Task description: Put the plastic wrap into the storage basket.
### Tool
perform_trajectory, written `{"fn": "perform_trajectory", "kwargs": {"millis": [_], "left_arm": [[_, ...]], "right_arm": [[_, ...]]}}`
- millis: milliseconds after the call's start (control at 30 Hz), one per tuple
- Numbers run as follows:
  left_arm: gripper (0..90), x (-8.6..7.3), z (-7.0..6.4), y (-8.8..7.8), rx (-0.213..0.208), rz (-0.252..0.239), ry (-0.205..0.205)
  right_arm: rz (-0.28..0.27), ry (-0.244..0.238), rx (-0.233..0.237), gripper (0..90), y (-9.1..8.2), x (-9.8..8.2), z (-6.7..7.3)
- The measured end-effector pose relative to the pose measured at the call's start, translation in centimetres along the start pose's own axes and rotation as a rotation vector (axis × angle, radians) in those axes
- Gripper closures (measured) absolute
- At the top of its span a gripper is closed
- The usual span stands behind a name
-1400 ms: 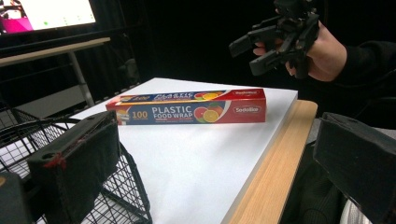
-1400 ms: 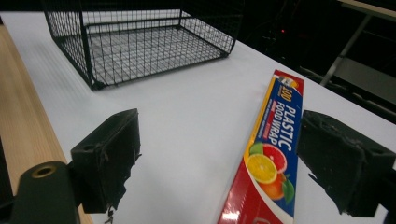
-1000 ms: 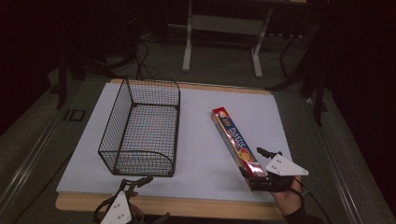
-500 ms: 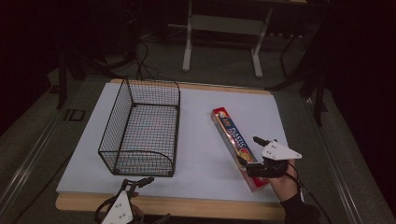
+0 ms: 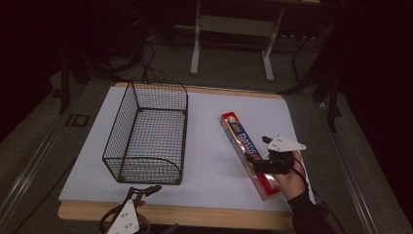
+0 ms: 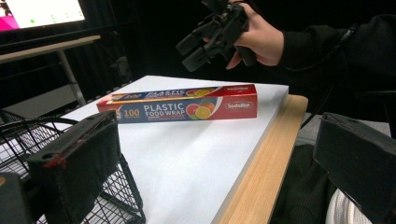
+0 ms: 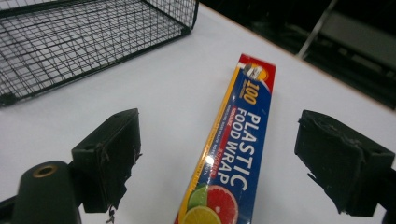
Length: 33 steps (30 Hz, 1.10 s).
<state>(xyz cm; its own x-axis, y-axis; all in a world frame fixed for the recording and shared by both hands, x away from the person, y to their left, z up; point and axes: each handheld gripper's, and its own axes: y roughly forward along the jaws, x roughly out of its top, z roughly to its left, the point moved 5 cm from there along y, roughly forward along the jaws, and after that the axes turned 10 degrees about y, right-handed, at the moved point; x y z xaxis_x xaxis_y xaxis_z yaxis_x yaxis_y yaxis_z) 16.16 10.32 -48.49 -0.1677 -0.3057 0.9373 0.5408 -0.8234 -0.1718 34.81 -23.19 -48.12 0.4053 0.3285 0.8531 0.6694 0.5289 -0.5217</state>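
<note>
A long red and blue box of plastic food wrap (image 5: 238,139) lies flat on the white board, right of the middle. My right gripper (image 5: 256,168) hovers over the near part of the box, held in a hand. Looking along it in the right gripper view, the right gripper (image 7: 224,158) is open, its jaws standing wide on either side of the box (image 7: 243,140) without touching it. The left gripper view shows the box (image 6: 187,105) lengthwise with the right gripper (image 6: 205,39) in the air above it. My left gripper (image 5: 143,191) rests open at the table's front edge, near the basket.
A black wire basket (image 5: 156,87) stands empty on the left half of the white board (image 5: 214,117); its corner (image 6: 28,126) is close to my left gripper's jaw. A wooden table edge (image 5: 204,217) runs along the front. Desk legs and cables lie beyond the table.
My right gripper has moved away from the front edge along the box, toward its middle. The left gripper and the box have stayed where they were.
</note>
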Motion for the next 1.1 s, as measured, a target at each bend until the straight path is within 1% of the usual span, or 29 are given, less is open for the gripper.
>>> {"fn": "perform_trajectory", "kwargs": {"millis": [67, 100, 167, 200, 267, 367, 400, 433, 467, 500, 533, 567, 600, 633, 667, 700, 767, 800, 833, 900, 933, 1000, 1033, 1100], "left_arm": [[1.1, 0.0, 0.0, 0.0, -0.002, 0.002, 0.002], [1.2, 0.0, -0.1, 0.0, -0.003, 0.002, 0.003], [1.2, 0.0, -0.1, 0.0, -0.009, -0.004, 0.009], [1.2, 0.1, -0.2, 0.0, -0.008, -0.003, 0.012], [1.2, 0.0, -0.2, 0.1, -0.009, -0.002, 0.012], [1.2, 0.0, -0.2, 0.1, -0.01, 0.0, 0.01], [1.2, 0.0, -0.2, 0.1, -0.01, -0.001, 0.011], [1.1, 0.1, -0.2, 0.0, -0.012, -0.003, 0.015], [1.2, 0.1, -0.3, 0.0, -0.017, -0.011, 0.014], [1.1, 0.2, -0.3, 0.0, -0.019, -0.016, 0.011], [1.2, 0.2, -0.3, 0.0, -0.018, -0.014, 0.014], [1.2, 0.1, -0.3, 0.1, -0.019, -0.01, 0.018], [1.2, 0.1, -0.3, 0.1, -0.021, -0.01, 0.017], [1.2, 0.1, -0.3, 0.1, -0.022, -0.009, 0.016], [1.2, 0.1, -0.3, 0.1, -0.023, -0.008, 0.017], [1.1, 0.1, -0.3, 0.1, -0.023, -0.008, 0.018], [1.1, 0.1, -0.4, 0.1, -0.024, -0.009, 0.019], [1.2, 0.1, -0.4, 0.1, -0.025, -0.011, 0.02], [1.2, 0.1, -0.4, 0.1, -0.027, -0.014, 0.022], [1.1, 0.2, -0.5, 0.1, -0.034, -0.023, 0.017], [1.1, 0.3, -0.5, 0.1, -0.035, -0.025, 0.017], [1.1, 0.2, -0.5, 0.2, -0.036, -0.025, 0.019], [1.2, 0.2, -0.5, 0.2, -0.036, -0.021, 0.02], [1.1, 0.2, -0.5, 0.2, -0.037, -0.013, 0.024]], "right_arm": [[0.021, 0.028, -0.013, 14.3, 0.4, 0.1, -0.3], [0.033, 0.045, -0.011, 13.9, 0.7, 0.2, -0.5], [0.042, 0.055, -0.029, 14.3, 1.1, 0.3, -0.8], [0.049, 0.06, -0.025, 13.8, 1.3, 0.3, -0.9], [0.057, 0.065, -0.037, 13.9, 1.6, 0.3, -1.1], [0.098, 0.091, -0.047, 13.7, 2.2, 0.2, -1.4], [0.115, 0.098, -0.043, 13.1, 2.4, 0.1, -1.4], [0.12, 0.102, -0.042, 12.9, 2.5, 0.1, -1.4], [0.144, 0.099, -0.041, 10.2, 2.8, 0.0, -1.4], [0.16, 0.085, -0.059, 10.2, 3.1, -0.1, -1.3], [0.171, 0.073, -0.087, 10.1, 3.3, -0.1, -1.3], [0.181, 0.084, -0.094, 10.1, 3.6, -0.2, -1.3], [0.199, 0.105, -0.082, 10.1, 3.8, -0.3, -1.3], [0.216, 0.122, -0.084, 10.1, 4.0, -0.3, -1.4], [0.223, 0.139, -0.089, 10.1, 4.2, -0.3, -1.5], [0.238, 0.15, -0.077, 10.0, 4.4, -0.4, -1.5], [0.256, 0.167, -0.096, 10.1, 4.8, -0.4, -1.8], [0.279, 0.175, -0.087, 10.1, 4.9, -0.4, -1.8], [0.298, 0.181, -0.105, 10.3, 5.1, -0.5, -1.9], [0.327, 0.195, -0.103, 13.2, 5.5, -0.6, -2.0], [0.339, 0.205, -0.115, 13.3, 5.7, -0.7, -2.1], [0.357, 0.217, -0.111, 13.3, 6.0, -0.7, -2.2], [0.363, 0.22, -0.118, 13.4, 6.2, -0.7, -2.2], [0.384, 0.241, -0.107, 13.6, 6.5, -0.7, -2.1]]}}
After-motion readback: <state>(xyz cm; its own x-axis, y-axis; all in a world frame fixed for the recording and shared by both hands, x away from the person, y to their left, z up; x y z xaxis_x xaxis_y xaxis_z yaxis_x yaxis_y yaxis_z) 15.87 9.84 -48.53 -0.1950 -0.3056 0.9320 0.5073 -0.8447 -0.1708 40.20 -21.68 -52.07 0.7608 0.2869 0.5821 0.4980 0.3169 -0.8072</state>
